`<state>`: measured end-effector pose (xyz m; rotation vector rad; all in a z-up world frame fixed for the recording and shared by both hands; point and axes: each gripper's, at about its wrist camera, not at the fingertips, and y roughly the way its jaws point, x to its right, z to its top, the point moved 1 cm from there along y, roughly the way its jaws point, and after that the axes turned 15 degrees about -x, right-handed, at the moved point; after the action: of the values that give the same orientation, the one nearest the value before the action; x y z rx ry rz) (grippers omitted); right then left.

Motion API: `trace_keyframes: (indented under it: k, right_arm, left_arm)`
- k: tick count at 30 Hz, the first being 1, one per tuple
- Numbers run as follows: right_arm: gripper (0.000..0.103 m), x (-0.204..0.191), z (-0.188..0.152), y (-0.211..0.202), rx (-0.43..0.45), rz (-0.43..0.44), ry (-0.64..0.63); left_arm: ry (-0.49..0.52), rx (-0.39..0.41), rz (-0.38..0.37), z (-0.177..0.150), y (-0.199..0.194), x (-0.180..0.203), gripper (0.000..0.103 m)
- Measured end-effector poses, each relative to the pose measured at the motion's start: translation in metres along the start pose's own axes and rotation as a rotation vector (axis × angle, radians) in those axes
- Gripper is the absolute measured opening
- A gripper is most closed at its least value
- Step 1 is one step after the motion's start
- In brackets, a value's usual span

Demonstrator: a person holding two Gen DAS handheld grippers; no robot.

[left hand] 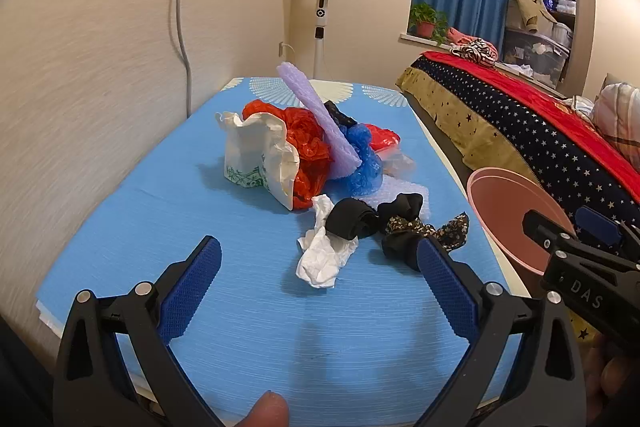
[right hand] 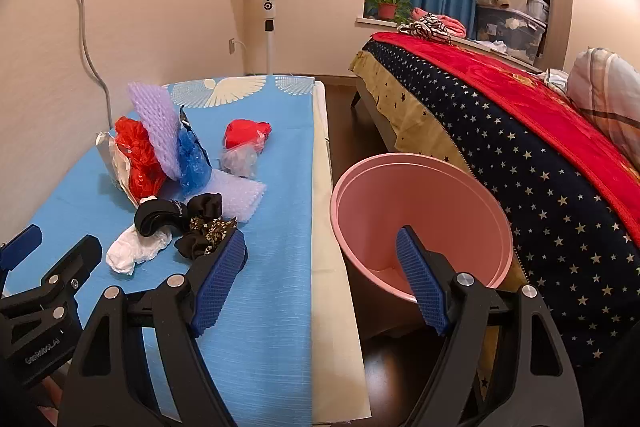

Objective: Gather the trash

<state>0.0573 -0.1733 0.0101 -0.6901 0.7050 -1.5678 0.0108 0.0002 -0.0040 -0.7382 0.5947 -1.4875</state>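
On the blue-covered table (left hand: 120,227), against the left wall, the trash lies heaped: a white paper bag (left hand: 256,159), red plastic bags (left hand: 308,143), a lilac foam sheet (left hand: 320,119), blue plastic wrap (left hand: 364,159), then nearer, a crumpled white tissue (left hand: 324,251) and black cloth scraps (left hand: 356,223). Nothing looks collected yet; the step in hand seems the first reach. Both tools tilt downward. The left gripper (left hand: 320,275) hovers before the tissue, fingers spread wide and empty; next it likely needs to advance and close. The right gripper (right hand: 320,267), also spread and empty, straddles the table edge and the pink bucket (right hand: 400,187) on the floor beside the bed (right hand: 520,147).
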Motion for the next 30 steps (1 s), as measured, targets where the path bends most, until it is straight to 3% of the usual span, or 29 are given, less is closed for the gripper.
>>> trace_keyframes:
  k: [13,30]
  right_arm:
    - [0.078,0.0024,0.0004,-0.0002,-0.001,-0.003,0.008]
    - [0.078,0.0035,0.0,-0.0006,0.0,-0.007,0.007]
  left_arm:
    - [-0.015,-0.035,-0.066,-0.0024,-0.0007,-0.0017,0.091]
    - [-0.003,-0.03,-0.054,-0.0017,0.0008,-0.0003,0.089]
